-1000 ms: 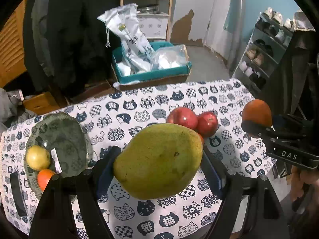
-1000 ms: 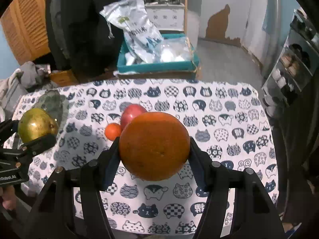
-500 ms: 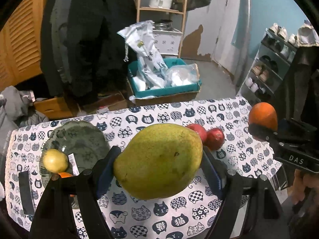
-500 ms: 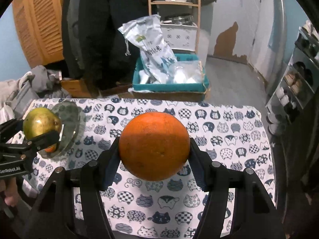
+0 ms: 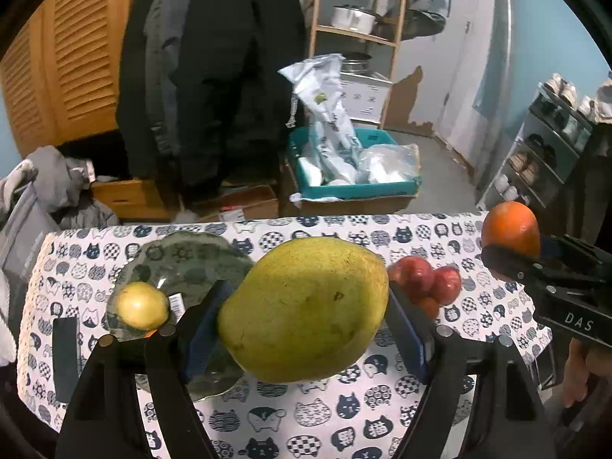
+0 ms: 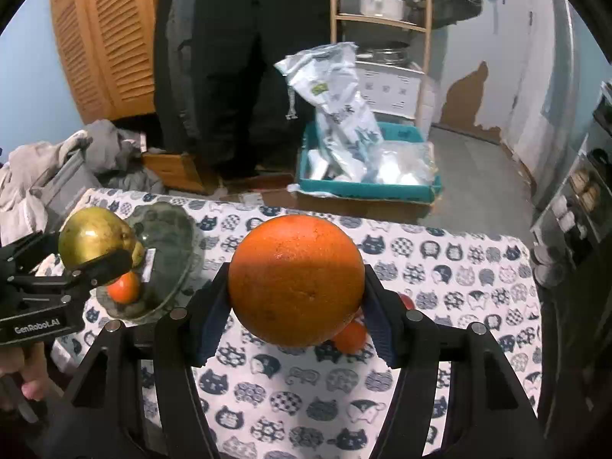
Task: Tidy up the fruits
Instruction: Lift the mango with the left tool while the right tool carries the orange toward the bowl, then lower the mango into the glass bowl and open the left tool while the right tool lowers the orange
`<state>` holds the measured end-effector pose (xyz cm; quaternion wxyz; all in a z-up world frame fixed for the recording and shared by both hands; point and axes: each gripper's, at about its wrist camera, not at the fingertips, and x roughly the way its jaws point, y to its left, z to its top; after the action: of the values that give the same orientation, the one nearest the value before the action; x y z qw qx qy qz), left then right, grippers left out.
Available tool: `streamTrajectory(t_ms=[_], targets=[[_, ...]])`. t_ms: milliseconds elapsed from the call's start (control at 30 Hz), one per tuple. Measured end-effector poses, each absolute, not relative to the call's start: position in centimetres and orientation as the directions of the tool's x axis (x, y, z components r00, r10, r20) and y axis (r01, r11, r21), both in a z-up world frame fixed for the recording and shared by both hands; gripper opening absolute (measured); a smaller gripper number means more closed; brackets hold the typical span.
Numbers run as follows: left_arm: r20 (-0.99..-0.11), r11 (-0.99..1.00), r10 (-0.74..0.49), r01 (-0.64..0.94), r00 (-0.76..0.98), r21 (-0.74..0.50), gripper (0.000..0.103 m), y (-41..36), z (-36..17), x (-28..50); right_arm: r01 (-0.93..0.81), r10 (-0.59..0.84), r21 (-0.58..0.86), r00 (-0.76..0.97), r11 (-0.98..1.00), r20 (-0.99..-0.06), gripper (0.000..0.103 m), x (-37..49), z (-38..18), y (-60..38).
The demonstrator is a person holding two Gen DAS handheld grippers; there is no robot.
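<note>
My left gripper point(image 5: 302, 313) is shut on a large yellow-green mango point(image 5: 306, 306) and holds it above the cat-print table, beside the grey glass plate point(image 5: 183, 267). A yellow lemon point(image 5: 141, 305) and a small orange point(image 6: 124, 287) lie on the plate. My right gripper point(image 6: 296, 283) is shut on a big orange point(image 6: 296, 279), held above the table's middle. Two red apples point(image 5: 424, 279) and a small tangerine point(image 6: 350, 336) lie on the cloth right of the plate. The left gripper with the mango point(image 6: 95, 241) shows in the right wrist view, the right one with the orange point(image 5: 510, 229) in the left wrist view.
A black flat object point(image 5: 65, 352) lies at the table's left edge. Beyond the table stand a teal crate with plastic bags point(image 5: 352, 168), a wooden shelf point(image 5: 355, 38), hanging dark coats point(image 5: 214, 76), and a shoe rack point(image 5: 543, 145) to the right.
Both grippers have risen and pulled back from the table, each still holding its fruit; the table now looks lower and farther, and more of the room shows.
</note>
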<state>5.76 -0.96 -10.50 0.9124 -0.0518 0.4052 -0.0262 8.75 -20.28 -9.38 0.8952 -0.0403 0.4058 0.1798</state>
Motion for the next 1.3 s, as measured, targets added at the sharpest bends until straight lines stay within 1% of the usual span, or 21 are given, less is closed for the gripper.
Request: streamTrajectory(t_ms=[367, 700, 900, 1000, 1300], targets=[[-0.740, 0.988, -0.021, -0.102, 0.672, -0.120, 0.081, 3.9, -11.2, 5.8, -0.429, 0.332, 0.071, 0.573, 0.901, -0.749, 0.064, 10.0, -9.8, -14.8], [-0.771, 0.974, 0.032, -0.193, 0.637, -0.119, 0.081, 8.2, -13.4, 6.2, -0.478, 0.358, 0.077, 0.532, 0.875, -0.768, 0.064, 12.0, -11.2, -9.6], [-0.801, 0.966, 0.042, -0.229, 0.597, -0.119, 0.081, 10.0, -15.6, 6.8, -0.511, 0.364, 0.077, 0.490, 0.856, -0.792, 0.064, 13.3, -13.4, -6.2], [-0.819, 0.964, 0.051, -0.241, 0.571, -0.108, 0.081, 10.8, -17.1, 7.4, -0.522, 0.374, 0.098, 0.454, 0.847, -0.808, 0.064, 13.9, -14.6, -4.9], [-0.868, 0.954, 0.030, -0.273, 0.495, -0.122, 0.081, 12.1, -21.1, 8.7, -0.530, 0.381, 0.139, 0.382, 0.836, -0.842, 0.064, 15.3, -17.6, -2.6]])
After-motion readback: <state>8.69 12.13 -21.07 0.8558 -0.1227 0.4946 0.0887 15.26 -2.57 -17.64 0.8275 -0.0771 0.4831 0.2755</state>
